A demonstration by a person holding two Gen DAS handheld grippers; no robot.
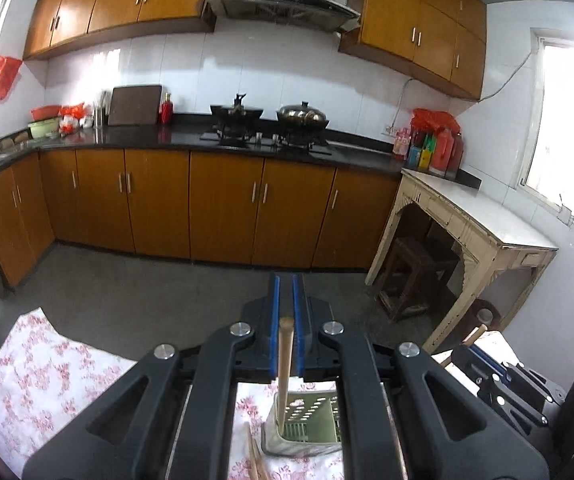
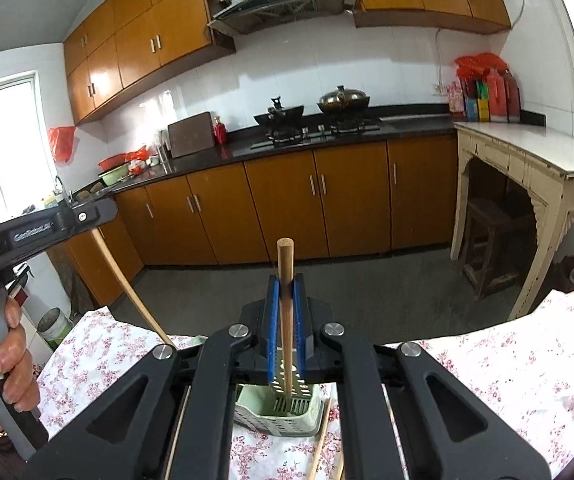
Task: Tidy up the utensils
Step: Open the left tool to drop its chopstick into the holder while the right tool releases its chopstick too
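In the left wrist view my left gripper (image 1: 285, 284) is shut on a wooden chopstick (image 1: 285, 356). The stick stands nearly upright, its lower end inside the green perforated utensil holder (image 1: 311, 420). In the right wrist view my right gripper (image 2: 285, 284) is shut on a second chopstick (image 2: 285, 320), whose tip reaches into the same holder (image 2: 283, 414). The left gripper (image 2: 99, 216) shows at the left there, its slanted chopstick (image 2: 131, 288) running down toward the holder. The right gripper (image 1: 483, 356) appears at the right of the left wrist view.
Loose chopsticks (image 2: 321, 440) lie on the floral tablecloth (image 2: 507, 380) beside the holder, some (image 1: 257, 460) at its left. A person's hand (image 2: 11, 360) grips the left gripper's handle. Beyond the floor stand brown cabinets, a stove counter (image 1: 271, 140) and a white side table (image 1: 467, 216).
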